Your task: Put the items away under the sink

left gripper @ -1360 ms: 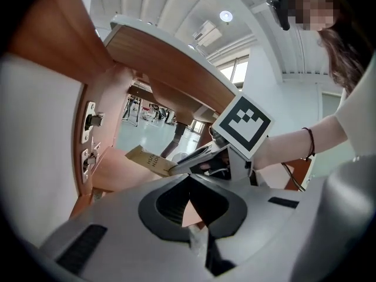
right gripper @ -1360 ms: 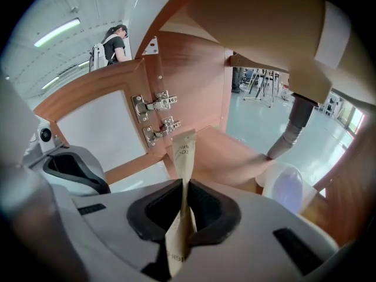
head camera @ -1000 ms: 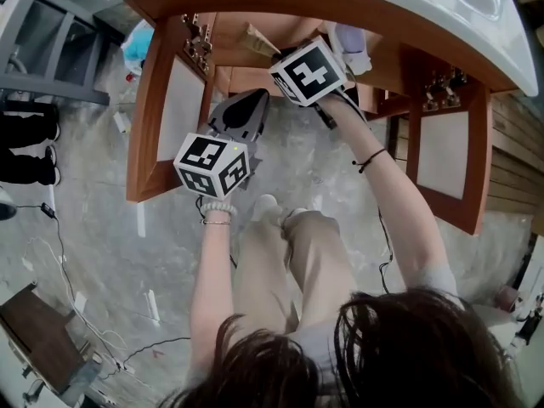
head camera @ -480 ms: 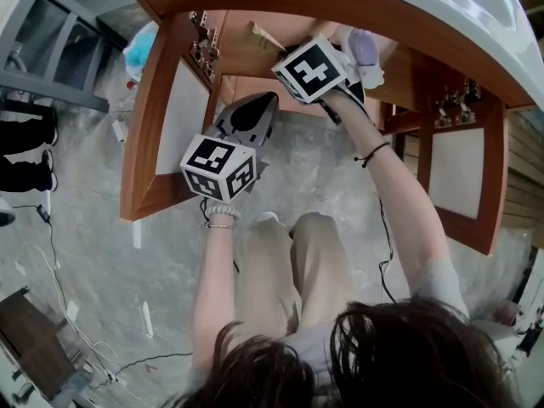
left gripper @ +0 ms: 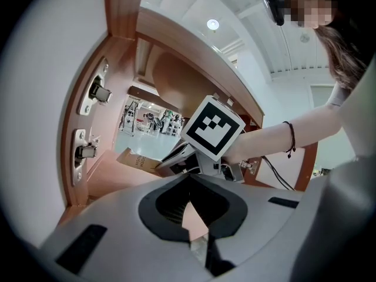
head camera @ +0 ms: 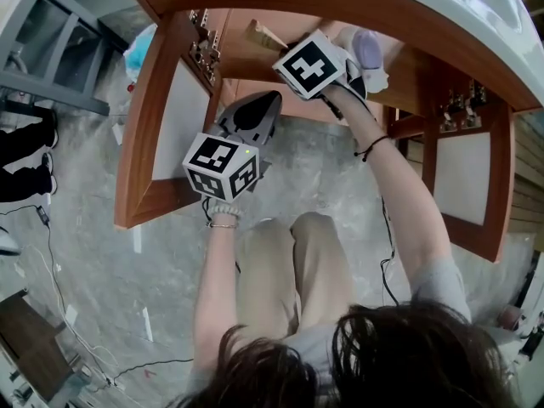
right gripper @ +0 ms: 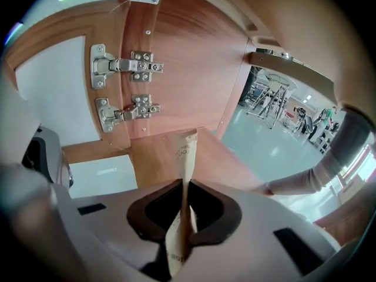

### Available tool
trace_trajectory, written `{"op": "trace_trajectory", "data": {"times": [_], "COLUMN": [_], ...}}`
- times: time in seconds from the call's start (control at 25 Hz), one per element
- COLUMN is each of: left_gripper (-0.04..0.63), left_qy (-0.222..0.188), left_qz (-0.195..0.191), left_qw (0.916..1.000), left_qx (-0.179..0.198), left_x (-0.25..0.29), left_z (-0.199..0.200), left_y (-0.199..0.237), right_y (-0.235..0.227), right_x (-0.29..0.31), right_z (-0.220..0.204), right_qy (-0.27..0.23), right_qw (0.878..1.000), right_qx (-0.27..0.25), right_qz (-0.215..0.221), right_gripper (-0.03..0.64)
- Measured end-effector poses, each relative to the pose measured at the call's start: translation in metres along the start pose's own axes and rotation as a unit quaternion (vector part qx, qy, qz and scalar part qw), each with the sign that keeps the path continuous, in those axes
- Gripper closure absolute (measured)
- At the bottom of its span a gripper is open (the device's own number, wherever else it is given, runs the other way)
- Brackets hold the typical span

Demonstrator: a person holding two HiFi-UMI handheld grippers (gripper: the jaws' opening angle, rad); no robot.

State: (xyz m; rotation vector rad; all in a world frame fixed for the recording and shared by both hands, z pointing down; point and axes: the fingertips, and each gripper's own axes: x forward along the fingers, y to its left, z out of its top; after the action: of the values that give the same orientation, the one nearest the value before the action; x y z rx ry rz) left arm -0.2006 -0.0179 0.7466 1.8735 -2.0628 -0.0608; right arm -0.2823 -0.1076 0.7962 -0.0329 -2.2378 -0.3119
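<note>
A brown cardboard toothbrush box [head camera: 265, 36] is clamped edge-on in my right gripper [head camera: 289, 51], which reaches into the open cabinet under the sink. In the right gripper view the box [right gripper: 183, 163] sticks out ahead of the shut jaws [right gripper: 182, 216], its far end over the wooden cabinet floor [right gripper: 155, 157]. My left gripper [head camera: 255, 113] hovers lower, in front of the cabinet opening beside the left door, jaws together and nothing seen between them. From the left gripper view [left gripper: 197, 239] the right gripper's marker cube [left gripper: 212, 127] and the box [left gripper: 138, 160] show ahead.
Both cabinet doors stand open, the left door [head camera: 166, 117] and the right door [head camera: 463, 172]. The left wall carries hinges [right gripper: 123, 66]. A white and lilac item [head camera: 367, 53] sits inside at the right. The white sink basin [head camera: 476, 7] overhangs. Shoes [head camera: 25, 143] and cables lie left.
The right gripper with the box has sunk a little and shifted further in under the sink. The left gripper has barely moved.
</note>
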Motion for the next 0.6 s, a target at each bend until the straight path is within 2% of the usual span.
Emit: {"op": "trace_trajectory", "data": {"times": [0.6], "left_gripper": [0.598], "left_qy": [0.0], "left_qz": [-0.005], "left_qw": [0.9999], "left_qx": [0.011], "left_x": [0.006], "left_z": [-0.009], "left_y": [0.004], "right_y": [-0.001], "right_x": [0.018], "right_z": [0.0], "right_qy": [0.011], "right_qw": [0.999], "right_qx": [-0.047], "right_qz": [-0.007], "right_gripper": [0.56]}}
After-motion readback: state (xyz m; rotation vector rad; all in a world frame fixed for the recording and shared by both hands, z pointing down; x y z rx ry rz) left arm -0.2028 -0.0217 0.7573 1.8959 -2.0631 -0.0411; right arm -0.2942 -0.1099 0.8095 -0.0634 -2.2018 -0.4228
